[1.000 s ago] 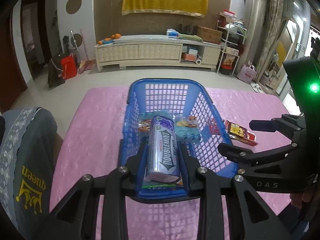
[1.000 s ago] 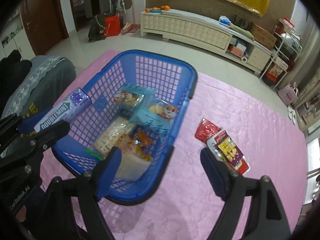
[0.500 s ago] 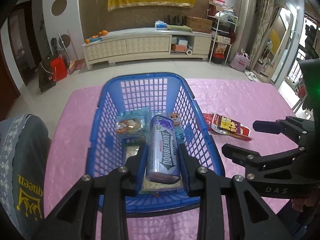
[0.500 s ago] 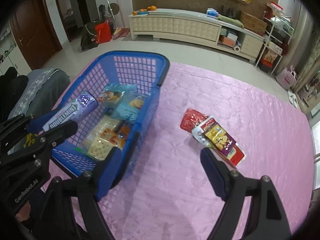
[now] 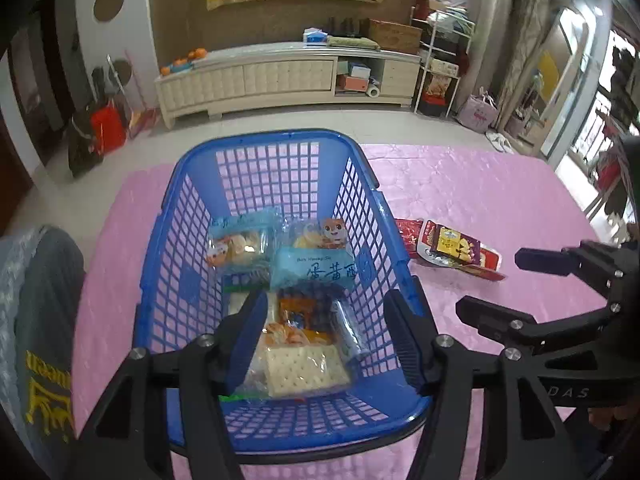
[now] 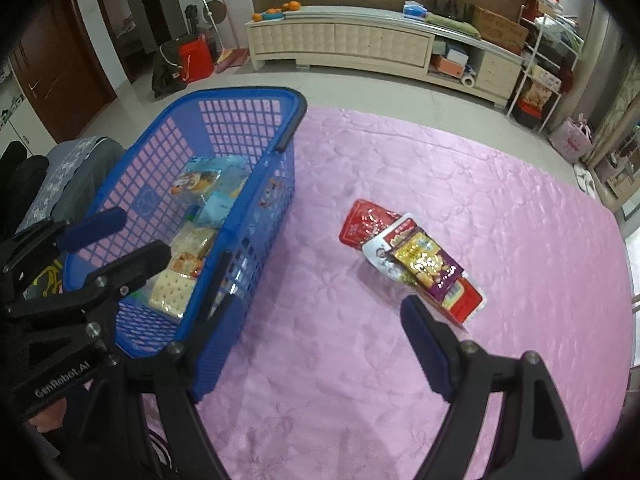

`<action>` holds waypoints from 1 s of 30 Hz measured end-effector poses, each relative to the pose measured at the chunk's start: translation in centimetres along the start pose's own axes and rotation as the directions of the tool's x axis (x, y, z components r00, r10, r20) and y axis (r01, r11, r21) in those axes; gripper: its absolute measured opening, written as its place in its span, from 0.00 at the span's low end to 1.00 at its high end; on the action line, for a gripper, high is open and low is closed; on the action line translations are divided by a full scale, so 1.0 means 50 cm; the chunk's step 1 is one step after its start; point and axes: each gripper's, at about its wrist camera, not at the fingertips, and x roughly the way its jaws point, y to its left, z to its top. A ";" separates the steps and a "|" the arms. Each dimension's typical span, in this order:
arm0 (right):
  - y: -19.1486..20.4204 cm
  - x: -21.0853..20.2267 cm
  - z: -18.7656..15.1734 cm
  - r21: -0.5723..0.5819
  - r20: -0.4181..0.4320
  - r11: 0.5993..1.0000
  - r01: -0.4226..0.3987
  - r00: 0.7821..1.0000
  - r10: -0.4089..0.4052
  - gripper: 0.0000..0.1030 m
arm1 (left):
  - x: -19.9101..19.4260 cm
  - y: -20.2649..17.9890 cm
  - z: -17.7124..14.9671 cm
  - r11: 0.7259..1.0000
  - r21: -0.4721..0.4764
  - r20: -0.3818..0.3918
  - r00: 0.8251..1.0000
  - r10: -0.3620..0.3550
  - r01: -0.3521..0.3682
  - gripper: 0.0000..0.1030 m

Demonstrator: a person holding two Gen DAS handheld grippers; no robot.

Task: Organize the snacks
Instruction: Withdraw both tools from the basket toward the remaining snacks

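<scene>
L hand-held gripper [image 5: 326, 340] open over basket [image 5: 256, 148] — R [image 6: 320, 340] open nr packets [image 6: 416, 260].

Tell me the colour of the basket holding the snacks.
Blue basket, an open plastic grid; clearest in the right wrist view.

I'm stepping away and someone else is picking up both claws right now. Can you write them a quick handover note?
Left claw: open, holding nothing, over the near end of the blue basket.
Right claw: open, holding nothing, above the pink tablecloth, close to the leftover snack packs.
Done: several snacks lie in the basket, including a cracker pack and a light blue pouch. A clear wrapped item lies beside the crackers.
Left: the overlapping red and purple packs on the cloth, right of the basket, need to go in. The right claw looks best placed.
</scene>
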 end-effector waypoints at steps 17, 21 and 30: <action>-0.043 -0.079 -0.025 0.024 0.066 0.999 -0.026 0.998 0.024 0.82 | -0.066 -0.017 -0.012 0.999 -0.043 0.009 1.000 0.016 -0.016 0.71; -0.074 -0.097 -0.024 0.050 0.082 0.998 -0.033 0.996 0.029 0.82 | -0.065 -0.041 -0.005 0.999 -0.047 -0.014 1.000 0.017 -0.017 0.72; -0.148 -0.109 -0.022 0.051 0.088 0.999 0.006 0.996 -0.010 0.82 | -0.050 -0.113 0.014 1.000 -0.005 -0.009 1.000 0.004 -0.004 0.75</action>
